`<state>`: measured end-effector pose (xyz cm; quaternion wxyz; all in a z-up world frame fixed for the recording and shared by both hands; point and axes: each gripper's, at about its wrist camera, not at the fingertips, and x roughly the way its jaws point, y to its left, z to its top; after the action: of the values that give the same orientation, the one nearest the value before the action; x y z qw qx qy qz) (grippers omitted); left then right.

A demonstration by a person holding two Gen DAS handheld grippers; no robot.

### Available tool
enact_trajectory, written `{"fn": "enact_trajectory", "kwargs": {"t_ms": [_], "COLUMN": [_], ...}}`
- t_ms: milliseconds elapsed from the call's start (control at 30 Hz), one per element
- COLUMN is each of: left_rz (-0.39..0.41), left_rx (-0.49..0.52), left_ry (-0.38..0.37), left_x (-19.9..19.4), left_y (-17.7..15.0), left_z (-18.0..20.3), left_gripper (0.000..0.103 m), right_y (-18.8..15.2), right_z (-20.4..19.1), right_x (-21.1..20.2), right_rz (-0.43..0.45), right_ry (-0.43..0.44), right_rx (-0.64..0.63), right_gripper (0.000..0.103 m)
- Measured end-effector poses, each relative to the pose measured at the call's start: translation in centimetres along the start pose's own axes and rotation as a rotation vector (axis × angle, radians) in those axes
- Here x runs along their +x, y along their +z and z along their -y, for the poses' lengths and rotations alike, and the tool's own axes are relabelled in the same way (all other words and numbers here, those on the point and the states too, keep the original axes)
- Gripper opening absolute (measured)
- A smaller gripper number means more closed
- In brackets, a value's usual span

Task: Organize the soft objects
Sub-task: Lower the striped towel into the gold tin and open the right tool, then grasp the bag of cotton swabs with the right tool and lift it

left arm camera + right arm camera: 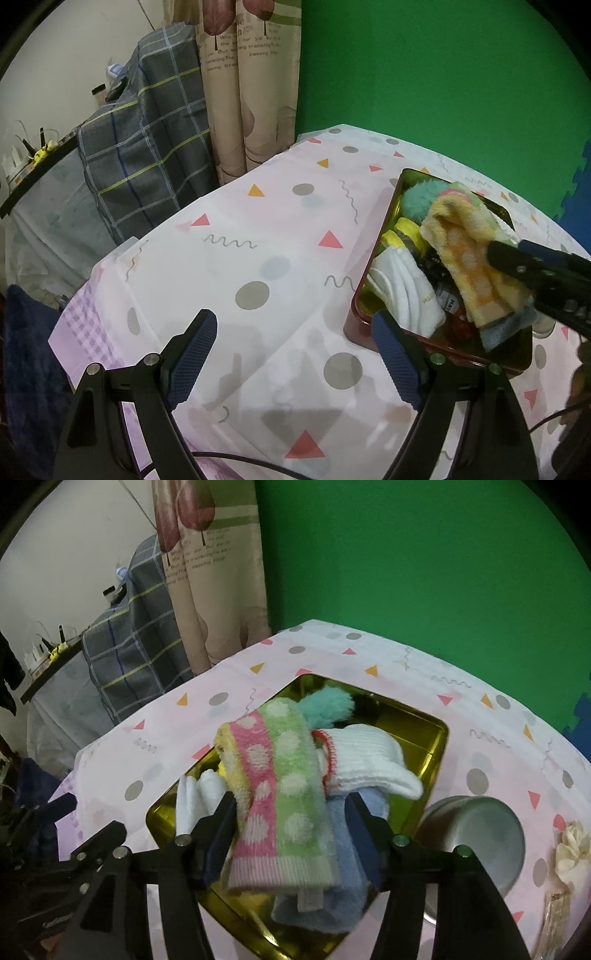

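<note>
A red tin with a gold inside [360, 295] [436, 738] sits on the patterned tablecloth and holds several soft things: a teal fluffy ball [419, 197] [328, 701], white socks [402, 291] [365, 764] and yellow pieces [406, 229]. My right gripper [290, 805] is shut on a folded striped dotted towel [280, 794] [469, 258] with a blue cloth [332, 897] under it, held over the tin. My left gripper [295, 350] is open and empty above the tablecloth, left of the tin.
A grey metal bowl [480, 830] stands right of the tin, with a cream flower ornament [570, 853] beyond it. A plaid-covered object [147, 147] and a curtain [236, 92] stand past the table's far left edge. A green wall is behind.
</note>
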<state>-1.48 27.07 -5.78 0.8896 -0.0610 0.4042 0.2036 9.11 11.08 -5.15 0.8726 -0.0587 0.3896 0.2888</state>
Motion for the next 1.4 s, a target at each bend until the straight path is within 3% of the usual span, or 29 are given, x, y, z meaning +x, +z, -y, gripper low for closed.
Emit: {"fn": "enact_trajectory", "kwargs": {"t_ms": [300, 500, 667, 767, 933, 1167, 1400], "left_rz": [0.003, 0.008, 0.02, 0.031, 0.032, 0.07, 0.069], "left_rx": [0.022, 0.045, 0.074, 0.085, 0.109, 0.197, 0.27], "left_ry": [0.01, 0.015, 0.024, 0.024, 0.013, -0.011, -0.123], "left_x": [-0.1, -0.2, -0.4, -0.6, -1.1, -2.8, -4.2], "left_y": [-0.2, -0.3, -0.4, -0.4, -0.4, 0.1, 1.0], "left_z": [0.4, 1.0, 1.7, 2.0, 2.9, 5.9, 11.3], "left_gripper": [0.084, 0.084, 0.084, 0.084, 0.084, 0.084, 0.084], "right_y": [-2.6, -6.0, -9.5, -11.5, -13.7, -14.3, -14.5], "right_z": [4.9, 12.8, 19.6, 22.3, 23.9, 23.9, 24.2], "right_x": [-5.6, -9.0, -10.4, -10.5, -9.6, -7.9, -7.9], "right_rz": [0.053, 0.037, -0.022, -0.053, -0.092, -0.091, -0.072], "right_ry": [-0.06, -0.21, -0.356, -0.391, -0.398, -0.416, -0.398], "right_rx": [0.075, 0.182, 0.269, 0.311, 0.319, 0.273, 0.25], "right_gripper": [0.06, 0.061, 0.07, 0.071, 0.071, 0.076, 0.076]}}
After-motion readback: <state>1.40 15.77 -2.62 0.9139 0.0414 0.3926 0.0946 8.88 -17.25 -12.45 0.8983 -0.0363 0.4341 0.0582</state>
